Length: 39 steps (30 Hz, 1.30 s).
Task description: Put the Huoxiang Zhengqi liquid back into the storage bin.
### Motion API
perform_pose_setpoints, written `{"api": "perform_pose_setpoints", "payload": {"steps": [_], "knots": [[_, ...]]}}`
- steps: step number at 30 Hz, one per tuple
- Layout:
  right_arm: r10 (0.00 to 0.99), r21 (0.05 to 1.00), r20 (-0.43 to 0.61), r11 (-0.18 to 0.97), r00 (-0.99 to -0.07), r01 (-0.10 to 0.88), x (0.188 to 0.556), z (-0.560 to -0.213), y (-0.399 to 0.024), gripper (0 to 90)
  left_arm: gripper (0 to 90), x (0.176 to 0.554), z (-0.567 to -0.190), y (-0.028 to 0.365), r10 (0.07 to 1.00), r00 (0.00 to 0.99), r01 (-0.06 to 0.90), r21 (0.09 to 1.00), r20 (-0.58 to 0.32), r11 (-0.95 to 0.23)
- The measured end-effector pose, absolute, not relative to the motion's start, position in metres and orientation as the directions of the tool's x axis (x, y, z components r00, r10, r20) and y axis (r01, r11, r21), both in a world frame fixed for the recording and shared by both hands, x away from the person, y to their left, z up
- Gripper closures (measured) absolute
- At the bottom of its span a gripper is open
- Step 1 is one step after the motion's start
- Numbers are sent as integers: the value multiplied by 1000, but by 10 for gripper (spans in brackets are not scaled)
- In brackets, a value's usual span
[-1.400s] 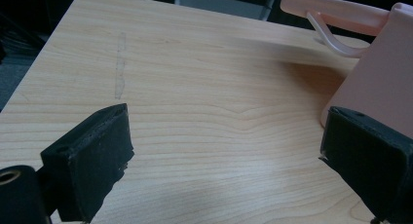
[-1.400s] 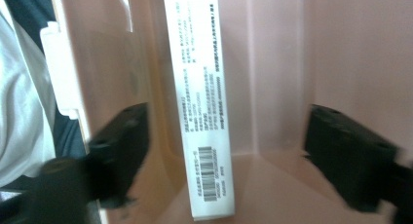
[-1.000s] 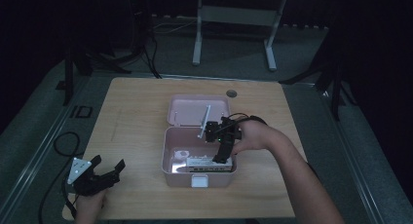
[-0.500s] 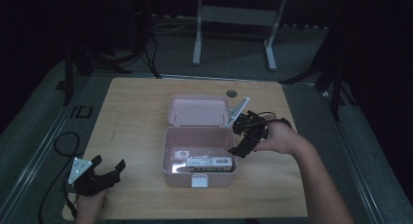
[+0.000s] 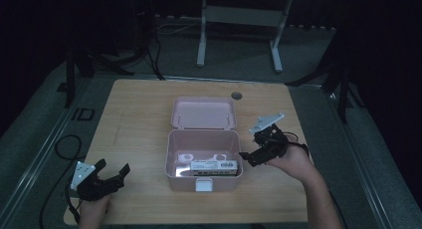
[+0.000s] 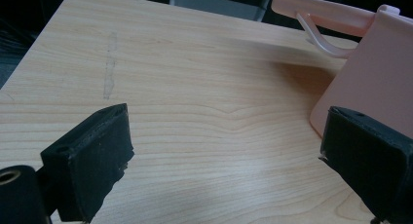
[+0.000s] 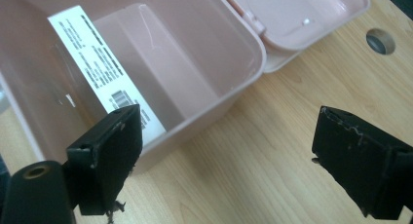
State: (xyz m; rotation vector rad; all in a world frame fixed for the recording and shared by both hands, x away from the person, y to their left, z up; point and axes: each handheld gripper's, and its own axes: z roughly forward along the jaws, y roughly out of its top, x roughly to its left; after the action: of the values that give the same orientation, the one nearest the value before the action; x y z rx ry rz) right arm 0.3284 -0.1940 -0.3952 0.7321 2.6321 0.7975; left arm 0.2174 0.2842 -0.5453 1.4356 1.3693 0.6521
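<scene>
We hold the right gripper just off the right wall of the pink box, low over the table, its jaws spread wide and empty. Seen in the right gripper view, the right gripper has its jaws standing apart over bare wood, with the box just beside the left jaw. The box sits near the table's middle, its lid swung open and lying flat behind it. Inside, a white carton lies along the front wall; in the right gripper view the carton shows its printed label and barcode. Our left gripper rests at the near left corner, well apart from the box, jaws also wide open with nothing between them. A round hole sits in the table behind the lid.
</scene>
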Motion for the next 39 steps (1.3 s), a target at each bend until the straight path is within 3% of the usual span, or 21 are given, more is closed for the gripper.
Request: {"api": "perform_pose_setpoints", "payload": {"steps": [15,32,39], "knots": [[700,693,-108,563,-706,451,314,-434,-218,110,49,218,-545,282,944,224,409,903,-242,134],[909,785,-5,263,-418,561,313,-477,-262,110,49,220,-547,279,946,230,431,895,-228,111],[945,798,-16,209,-326,565,307,-487,-276,110,49,220,-547,279,947,229,432,895,-227,110]]}}
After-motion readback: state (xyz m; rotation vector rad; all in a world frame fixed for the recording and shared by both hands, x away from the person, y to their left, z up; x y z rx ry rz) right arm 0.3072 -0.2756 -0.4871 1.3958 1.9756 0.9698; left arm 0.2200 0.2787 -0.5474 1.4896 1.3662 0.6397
